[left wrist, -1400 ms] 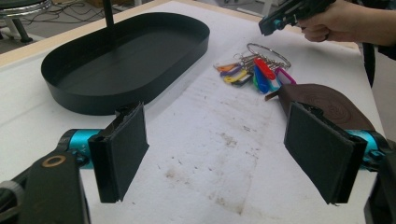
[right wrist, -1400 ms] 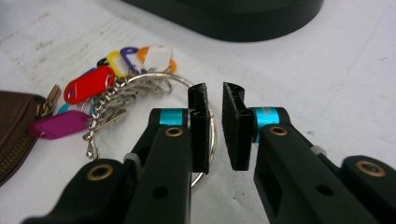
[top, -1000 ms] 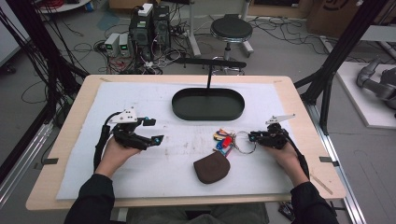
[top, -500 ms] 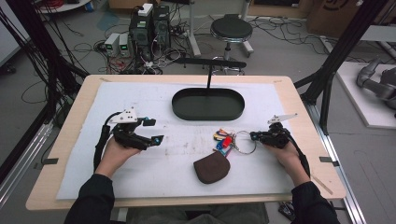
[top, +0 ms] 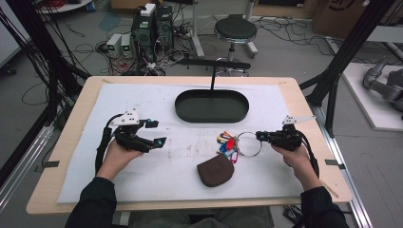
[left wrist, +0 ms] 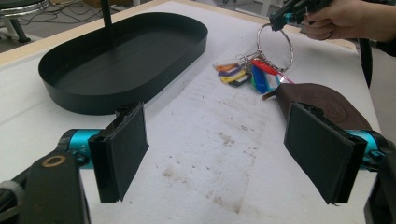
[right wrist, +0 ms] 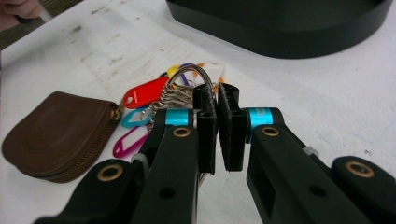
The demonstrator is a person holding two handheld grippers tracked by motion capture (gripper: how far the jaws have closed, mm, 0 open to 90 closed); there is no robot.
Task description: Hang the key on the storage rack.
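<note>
On the table, right half: a key ring (top: 248,144) with coloured tags (top: 228,144) lies on the white mat (top: 142,104), just right of centre.
Right gripper: the right gripper (top: 260,137) comes in from the right with its jaws clenched on the ring's right edge; its jaws have just been closing, with the ring wire between them.
Right gripper view: the two pads stand almost together and the ring (right wrist: 192,74) arcs up from between them, beyond the gripper (right wrist: 217,98).
Ring from the left gripper view: the ring (left wrist: 275,46) stands tilted up off the mat, its top in the far gripper's (left wrist: 279,18) jaws, its low end at the tags (left wrist: 247,74).
Tags: red, blue, orange, purple and pink, fanned on the mat at the ring's left side, joined to it by short chains.
Pouch: a brown zip pouch (top: 216,169) lies near of the tags, just beside them; whether it touches them I cannot tell.
Tray: a black oval tray (top: 211,105) sits far of the ring, well apart, with a thin post rising from its far rim.
Left gripper: the left gripper (top: 153,133) is on the left half of the mat, well apart from the ring, jaws released wide, nothing between them.
Left gripper view: both pads (left wrist: 121,149) stand wide apart above bare stained mat.
</note>
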